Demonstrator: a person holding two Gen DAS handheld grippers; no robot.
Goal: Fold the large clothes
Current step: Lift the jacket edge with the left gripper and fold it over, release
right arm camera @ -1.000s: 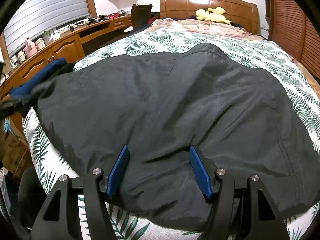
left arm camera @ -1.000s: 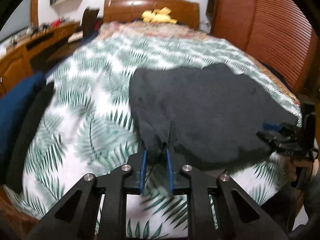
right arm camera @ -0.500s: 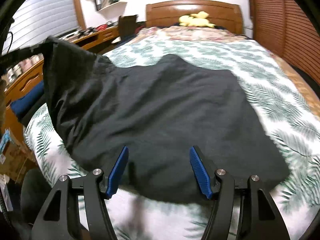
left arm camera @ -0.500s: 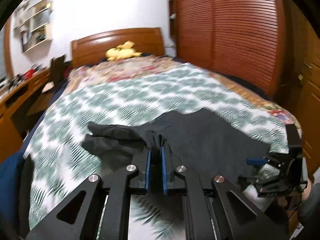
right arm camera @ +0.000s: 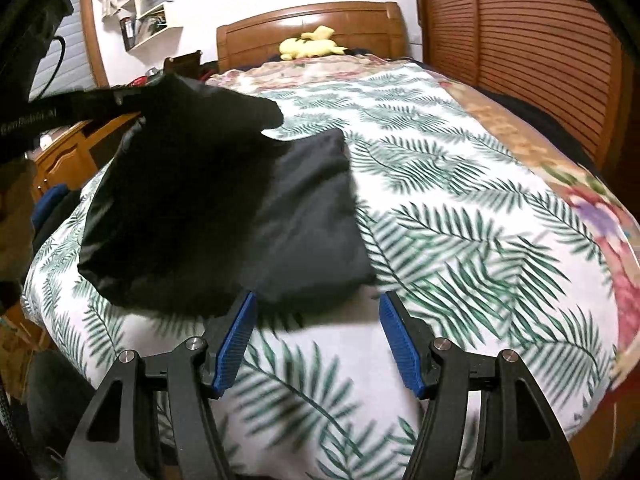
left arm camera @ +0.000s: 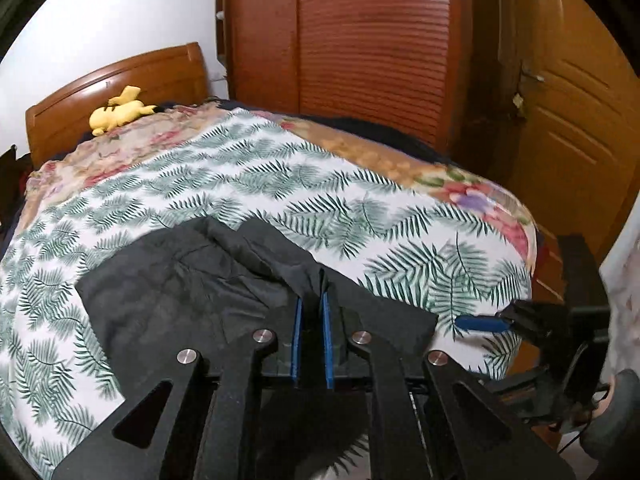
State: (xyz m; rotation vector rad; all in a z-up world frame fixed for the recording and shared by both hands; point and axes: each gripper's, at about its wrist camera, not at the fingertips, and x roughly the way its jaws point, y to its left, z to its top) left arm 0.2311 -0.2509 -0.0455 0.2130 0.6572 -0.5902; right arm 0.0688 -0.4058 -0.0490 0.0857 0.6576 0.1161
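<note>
A large black garment [left arm camera: 180, 292] lies on the leaf-print bed cover [left arm camera: 360, 208]. In the left wrist view my left gripper [left arm camera: 311, 298] is shut on a bunched fold of its edge. The right wrist view shows that gripper [right arm camera: 134, 98] at the upper left, holding a dark flap [right arm camera: 180, 168] up over the flat part of the garment [right arm camera: 312, 208]. My right gripper [right arm camera: 316, 300] stands open just at the garment's near hem, its pads pressing on nothing. One blue finger [left arm camera: 478, 323] of it shows at the right of the left wrist view.
A yellow plush toy [right arm camera: 310, 46] rests by the wooden headboard [right arm camera: 320, 20]. Louvred wardrobe doors [left arm camera: 380, 60] and a wooden door [left arm camera: 580, 112] stand along the bed's right side. A desk [right arm camera: 68, 152] and wall shelves [right arm camera: 152, 20] are on the left.
My left gripper has lifted the garment's edge and carried it across to the right, doubling the cloth over. The right gripper has slid off the cloth to its near hem, still open.
</note>
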